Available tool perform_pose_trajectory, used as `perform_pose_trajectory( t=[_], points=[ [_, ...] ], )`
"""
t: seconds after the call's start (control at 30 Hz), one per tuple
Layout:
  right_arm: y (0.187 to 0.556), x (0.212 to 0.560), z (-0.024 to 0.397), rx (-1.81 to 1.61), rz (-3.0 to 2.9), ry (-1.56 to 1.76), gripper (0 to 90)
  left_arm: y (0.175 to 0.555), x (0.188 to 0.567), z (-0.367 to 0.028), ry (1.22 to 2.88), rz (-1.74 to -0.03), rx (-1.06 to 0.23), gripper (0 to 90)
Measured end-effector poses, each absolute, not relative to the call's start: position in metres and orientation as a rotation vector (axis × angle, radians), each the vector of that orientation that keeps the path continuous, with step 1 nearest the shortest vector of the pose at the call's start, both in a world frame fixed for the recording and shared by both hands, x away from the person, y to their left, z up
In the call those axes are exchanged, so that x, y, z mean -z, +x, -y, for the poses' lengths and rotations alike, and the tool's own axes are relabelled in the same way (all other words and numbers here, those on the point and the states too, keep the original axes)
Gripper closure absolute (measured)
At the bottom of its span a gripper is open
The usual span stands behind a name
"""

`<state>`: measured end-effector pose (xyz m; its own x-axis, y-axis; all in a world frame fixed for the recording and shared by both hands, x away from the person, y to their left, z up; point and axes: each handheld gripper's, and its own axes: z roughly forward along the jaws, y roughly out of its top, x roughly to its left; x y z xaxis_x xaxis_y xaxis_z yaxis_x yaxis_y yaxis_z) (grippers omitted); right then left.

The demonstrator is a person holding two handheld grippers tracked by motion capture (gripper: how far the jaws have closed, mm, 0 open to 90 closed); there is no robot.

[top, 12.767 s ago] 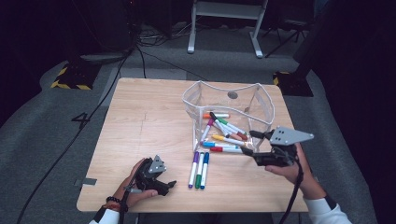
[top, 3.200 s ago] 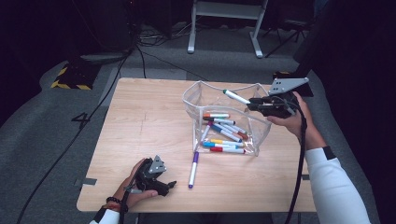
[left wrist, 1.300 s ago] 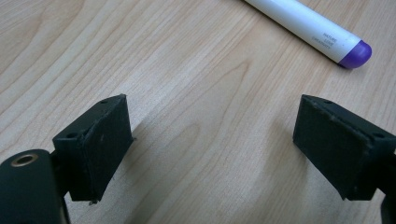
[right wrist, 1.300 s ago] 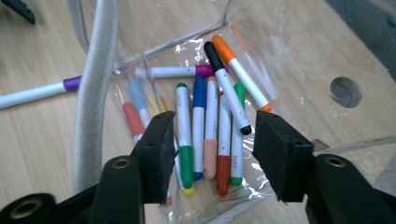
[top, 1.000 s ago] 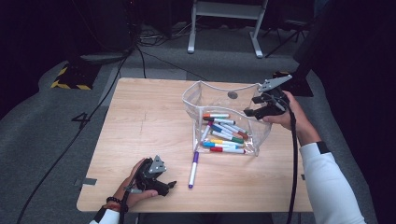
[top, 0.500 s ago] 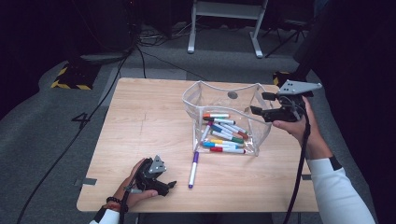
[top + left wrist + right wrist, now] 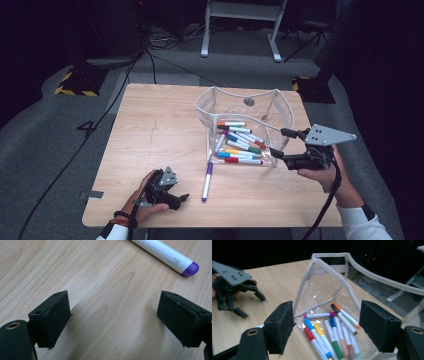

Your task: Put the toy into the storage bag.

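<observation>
One marker [image 7: 207,181] left on the surface [image 7: 150,130], long axis toward us, nearer our idle left gripper [image 7: 172,196] with empty parted jaws; right gripper [image 7: 278,143] jaws just opened, empty.

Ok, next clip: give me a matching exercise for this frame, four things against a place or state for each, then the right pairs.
Things:
1. purple-capped marker
2. clear pouch
3. left gripper
4. right gripper

Places or states:
A. stands open near the table's far right, coloured markers lying inside
B. rests on the wooden table at the near edge, jaws open, nothing between them
C. lies alone on the bare wood in front of the pouch
D. held at the pouch's right side, jaws just been opening, nothing between them

Pairs: 1-C, 2-A, 3-B, 4-D
</observation>
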<state>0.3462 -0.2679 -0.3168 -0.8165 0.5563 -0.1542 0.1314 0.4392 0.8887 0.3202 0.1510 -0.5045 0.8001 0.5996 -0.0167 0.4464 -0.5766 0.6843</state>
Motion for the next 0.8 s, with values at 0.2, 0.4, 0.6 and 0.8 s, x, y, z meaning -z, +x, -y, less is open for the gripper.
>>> perform_pose_trajectory(
  t=[0.2, 0.4, 0.6, 0.8],
  points=[
    [0.330, 0.347, 0.261, -1.341, -2.305, 0.580, 28.6, 0.320, 0.504, -0.151, 2.281, -0.768, -0.282, 11.7],
    [0.326, 0.398, 0.242, -1.304, -2.416, 0.584, 30.5, 0.320, 0.504, -0.151, 2.282, -0.767, -0.284, 11.7],
    [0.330, 0.442, 0.216, -1.256, -2.499, 0.611, 29.5, 0.320, 0.504, -0.151, 2.282, -0.767, -0.284, 11.7],
    [0.335, 0.471, 0.193, -1.251, -2.541, 0.622, 29.7, 0.320, 0.504, -0.151, 2.281, -0.767, -0.283, 11.7]
  ],
)
